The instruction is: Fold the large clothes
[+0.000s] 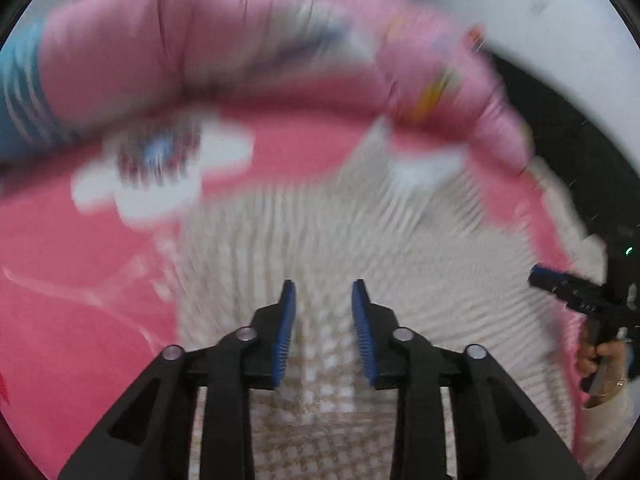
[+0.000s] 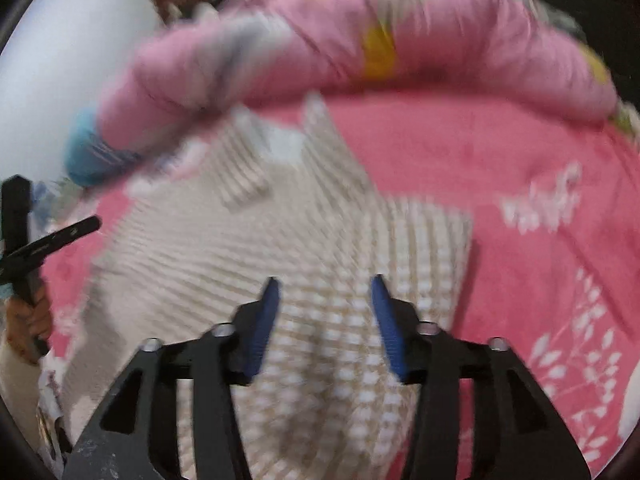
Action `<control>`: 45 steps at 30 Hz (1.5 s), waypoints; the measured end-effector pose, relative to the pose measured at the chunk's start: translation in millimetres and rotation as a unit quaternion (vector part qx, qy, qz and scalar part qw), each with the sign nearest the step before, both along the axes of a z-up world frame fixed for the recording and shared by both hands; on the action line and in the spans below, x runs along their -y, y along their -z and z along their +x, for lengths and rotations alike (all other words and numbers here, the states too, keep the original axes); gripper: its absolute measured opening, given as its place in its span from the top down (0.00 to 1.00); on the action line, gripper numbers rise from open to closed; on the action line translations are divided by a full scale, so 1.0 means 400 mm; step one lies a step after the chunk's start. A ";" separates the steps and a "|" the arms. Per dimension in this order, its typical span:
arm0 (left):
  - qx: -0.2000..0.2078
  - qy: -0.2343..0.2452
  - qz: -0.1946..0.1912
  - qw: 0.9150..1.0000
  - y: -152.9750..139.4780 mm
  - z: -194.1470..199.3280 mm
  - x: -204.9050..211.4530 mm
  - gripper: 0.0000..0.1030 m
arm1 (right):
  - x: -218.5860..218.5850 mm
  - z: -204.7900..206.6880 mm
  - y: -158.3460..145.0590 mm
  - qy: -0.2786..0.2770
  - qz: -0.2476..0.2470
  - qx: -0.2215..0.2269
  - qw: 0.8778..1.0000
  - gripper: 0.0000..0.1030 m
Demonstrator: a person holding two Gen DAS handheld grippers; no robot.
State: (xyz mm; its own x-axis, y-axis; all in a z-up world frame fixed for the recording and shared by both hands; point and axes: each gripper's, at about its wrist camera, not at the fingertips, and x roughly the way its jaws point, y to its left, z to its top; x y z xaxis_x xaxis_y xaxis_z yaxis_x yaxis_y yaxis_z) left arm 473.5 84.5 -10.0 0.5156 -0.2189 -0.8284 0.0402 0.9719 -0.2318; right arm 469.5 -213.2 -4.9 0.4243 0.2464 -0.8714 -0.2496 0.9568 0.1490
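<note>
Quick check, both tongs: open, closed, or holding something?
Left tongs: open, holding nothing, above the checked garment.
Right tongs: open, holding nothing, above the same garment.

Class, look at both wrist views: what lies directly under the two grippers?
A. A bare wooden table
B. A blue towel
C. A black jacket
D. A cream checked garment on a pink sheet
D: both the left gripper and right gripper stand open over the cream checked garment, spread on the pink sheet.

Bedroom: pink floral bedsheet [image 2: 460, 152], rolled quilt [image 1: 240, 48]
</note>
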 end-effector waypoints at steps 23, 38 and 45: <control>0.089 0.016 0.122 0.988 -0.134 -0.399 0.054 0.37 | 0.074 -0.496 -0.216 0.011 0.010 0.044 0.999 0.27; 0.058 -0.104 0.022 0.993 0.053 -0.897 -0.080 0.35 | 0.114 -0.884 0.003 0.086 0.021 0.001 0.996 0.18; 0.078 -0.133 0.030 0.988 0.101 -0.933 -0.055 0.35 | 0.063 -0.881 0.023 0.084 -0.026 0.005 0.996 0.08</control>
State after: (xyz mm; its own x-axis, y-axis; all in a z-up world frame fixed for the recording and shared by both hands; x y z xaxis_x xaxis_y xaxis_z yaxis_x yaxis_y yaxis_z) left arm 100.5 106.5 -50.3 0.6705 -0.0114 -0.7418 -0.1883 0.9645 -0.1850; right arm 117.1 -238.6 -14.1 0.4649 0.1262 -0.8763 -0.0863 0.9915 0.0970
